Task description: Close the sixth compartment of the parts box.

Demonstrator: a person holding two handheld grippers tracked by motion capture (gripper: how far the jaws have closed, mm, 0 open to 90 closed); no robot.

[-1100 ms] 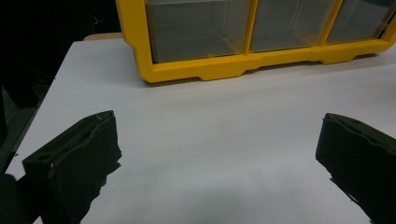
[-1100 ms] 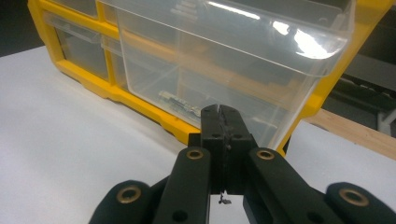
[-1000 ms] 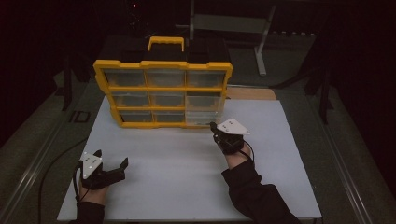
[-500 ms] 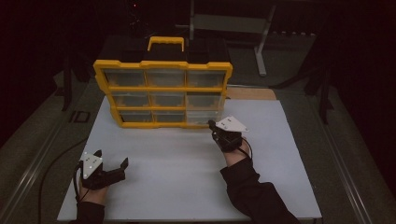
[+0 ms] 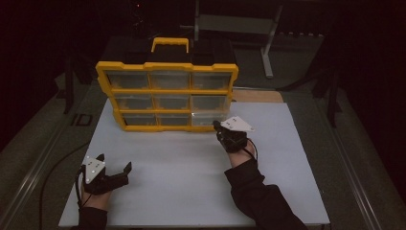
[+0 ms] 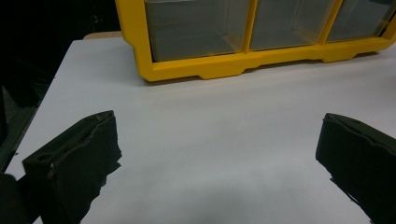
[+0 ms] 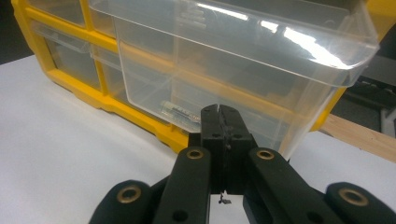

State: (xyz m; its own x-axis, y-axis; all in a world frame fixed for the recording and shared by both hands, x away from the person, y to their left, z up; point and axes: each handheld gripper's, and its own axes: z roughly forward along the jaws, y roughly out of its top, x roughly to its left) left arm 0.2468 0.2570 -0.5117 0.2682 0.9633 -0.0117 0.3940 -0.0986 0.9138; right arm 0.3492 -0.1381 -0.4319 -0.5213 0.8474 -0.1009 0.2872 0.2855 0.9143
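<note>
While my right gripper (image 5: 221, 127) sits with its fingers (image 7: 211, 122) pressed together at the lower right corner of the yellow drawer cabinet (image 5: 167, 89), the clear drawer (image 7: 233, 70) there stands pulled partway out of its slot. From the right gripper view I cannot tell whether the fingers pinch the drawer's front edge or just rest shut against it; no gap shows between them. Inside the drawer, near its bottom, lies a small clear tube-like part (image 7: 180, 112). My left gripper (image 5: 113, 173) rests on the white board (image 5: 191, 172) well in front of the cabinet's left side, its fingers (image 6: 74, 163) spread wide with nothing between them.

I judge the step in hand to be working this bottom right drawer, opening it or getting at what it holds. The next move calls for a straight, level pull away from the cabinet, since it stands tilted back and could shift; my free left gripper could steady the frame.
</note>
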